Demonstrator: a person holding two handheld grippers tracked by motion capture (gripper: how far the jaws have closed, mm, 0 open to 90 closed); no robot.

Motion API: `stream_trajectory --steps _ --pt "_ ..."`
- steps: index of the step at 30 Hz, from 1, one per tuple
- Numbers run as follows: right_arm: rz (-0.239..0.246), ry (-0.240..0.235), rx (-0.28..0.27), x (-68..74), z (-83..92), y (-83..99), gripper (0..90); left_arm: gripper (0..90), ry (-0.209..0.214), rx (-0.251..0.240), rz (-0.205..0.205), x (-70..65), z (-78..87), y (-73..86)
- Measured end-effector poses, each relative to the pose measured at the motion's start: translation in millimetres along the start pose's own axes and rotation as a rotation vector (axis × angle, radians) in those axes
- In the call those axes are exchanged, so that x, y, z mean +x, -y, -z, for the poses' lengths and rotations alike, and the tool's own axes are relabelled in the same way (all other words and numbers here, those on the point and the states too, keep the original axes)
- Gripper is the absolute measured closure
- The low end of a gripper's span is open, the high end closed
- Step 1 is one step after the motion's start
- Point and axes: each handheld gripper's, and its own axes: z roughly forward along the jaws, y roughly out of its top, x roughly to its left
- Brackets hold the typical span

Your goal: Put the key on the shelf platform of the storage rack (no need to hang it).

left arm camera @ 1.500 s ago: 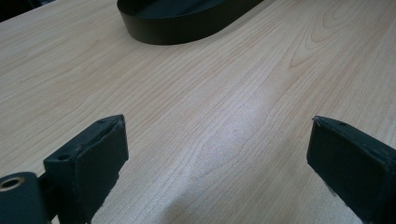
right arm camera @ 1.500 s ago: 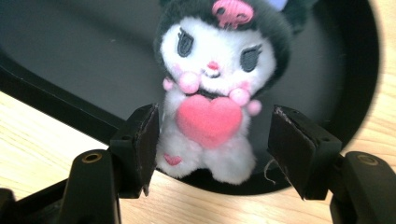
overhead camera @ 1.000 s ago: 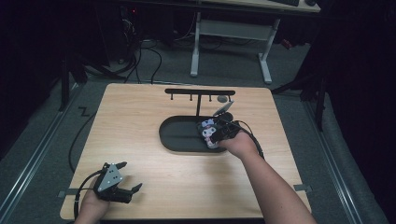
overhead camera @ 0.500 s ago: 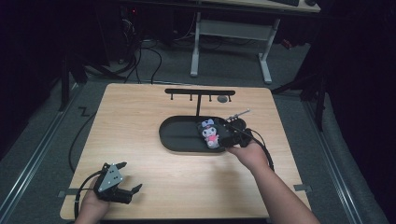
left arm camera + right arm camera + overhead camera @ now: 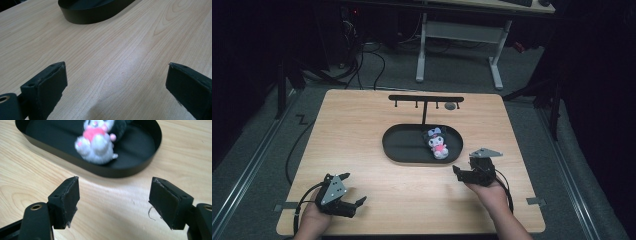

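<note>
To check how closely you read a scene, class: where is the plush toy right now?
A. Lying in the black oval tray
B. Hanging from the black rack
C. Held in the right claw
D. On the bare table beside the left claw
A: the plush toy lies inside the black oval tray, toward its right end, while the right claw sits open on the table in front of the tray with nothing in it.
</note>
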Motion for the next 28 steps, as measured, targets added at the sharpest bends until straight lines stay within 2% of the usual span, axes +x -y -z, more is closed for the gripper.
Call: stream_trajectory --steps 4,7,9,11,12,13,14,15,17,18,21,28 --pt "-0.03 -0.026 -0.025 1.6 2.3 28.5 16.9 4.2 -0.001 -0.004 0.002 -1.1 0.3 -0.1" --pt "-0.034 -0.022 -0.042 1.8 6.3 41.9 15.2 4.2 0.002 0.003 0.001 -2.9 -1.0 -0.1" --pt "-0.034 -0.018 -0.07 3.4 11.0 52.3 14.5 4.2 0.002 -0.001 -0.007 -4.0 -1.2 -0.7" --pt "-0.035 -0.022 -0.128 4.9 15.5 67.8 14.8 4.3 -0.003 -0.011 -0.022 -4.0 -0.3 -1.4" --pt "-0.021 -0.025 -0.125 5.9 16.4 72.2 15.1 4.3 -0.012 -0.021 -0.014 -2.7 0.5 -2.4" --pt "0.019 -0.041 -0.098 6.1 18.3 70.6 14.8 4.5 -0.016 -0.033 -0.003 -2.0 0.9 -2.8" --pt "0.035 -0.025 -0.111 5.7 19.3 70.5 14.9 5.0 -0.02 -0.044 0.007 -1.3 2.0 -3.1" --pt "0.024 -0.007 -0.134 4.3 20.0 71.1 15.0 5.2 -0.021 -0.046 0.008 -1.3 2.8 -3.2" --pt "-0.034 -0.029 -0.138 1.0 20.4 70.9 14.9 5.2 -0.023 -0.035 0.001 -2.4 3.6 -2.4" --pt "-0.039 -0.034 -0.15 1.1 20.8 71.2 14.8 5.1 -0.019 -0.03 0.001 -2.7 4.1 -1.7" --pt "-0.004 -0.01 -0.165 3.0 21.4 69.3 14.8 4.8 -0.005 -0.023 0.003 -3.2 6.2 0.2" --pt "-0.003 0.004 -0.191 5.1 18.2 64.4 14.8 4.8 -0.015 -0.031 0.021 1.0 10.2 4.6"
